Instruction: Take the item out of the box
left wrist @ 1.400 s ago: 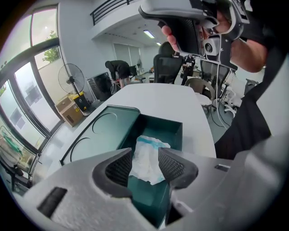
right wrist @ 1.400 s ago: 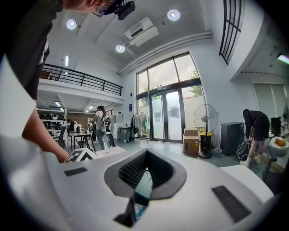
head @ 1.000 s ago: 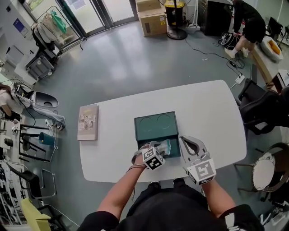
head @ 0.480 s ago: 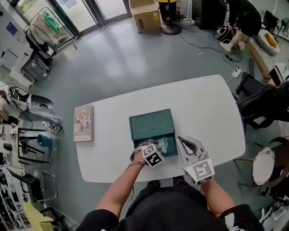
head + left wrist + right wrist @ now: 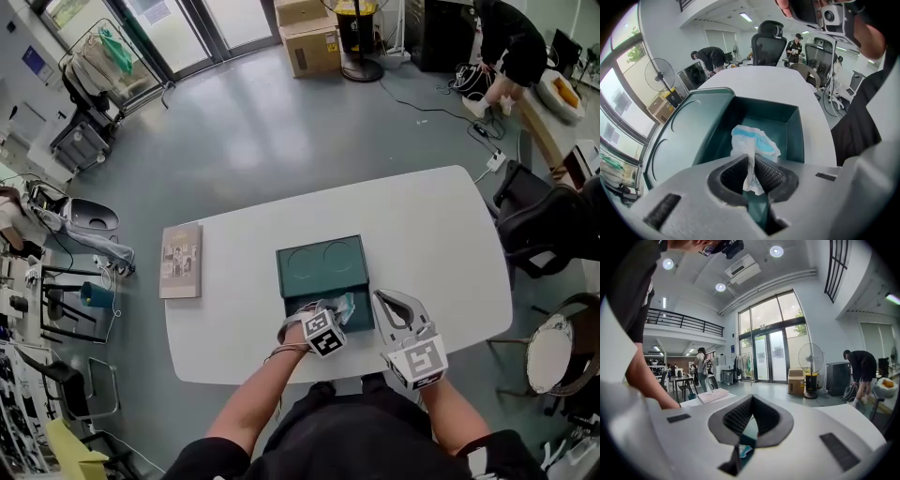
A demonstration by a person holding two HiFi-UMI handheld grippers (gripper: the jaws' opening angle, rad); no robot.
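A dark green box (image 5: 364, 309) lies open on the white counter (image 5: 422, 225), near the middle of its near edge. Its lid (image 5: 321, 261) is folded flat toward the far edge, and two round shapes are pressed into the lid's inner face. A crumpled white and pale blue packet (image 5: 757, 140) sits in the tray half of the box, against the wall nearest the person. The blue marks on it are too creased to read as words.

The left claw (image 5: 751, 161) points steeply down into the tray. Its jaws have just been closing and are now nearly together, with the ribbed pads (image 5: 771, 171) pinching a thin white edge of the packet. The rest of the packet fans out beyond the tips and is still inside the box.

The right claw (image 5: 380, 295) hovers just beside the box's right wall, pointing almost level across the counter. Its tips meet and nothing is between them.

A thin book (image 5: 181, 261) lies flat near the counter's left edge, well apart from the box. Its cover print is too small to read.
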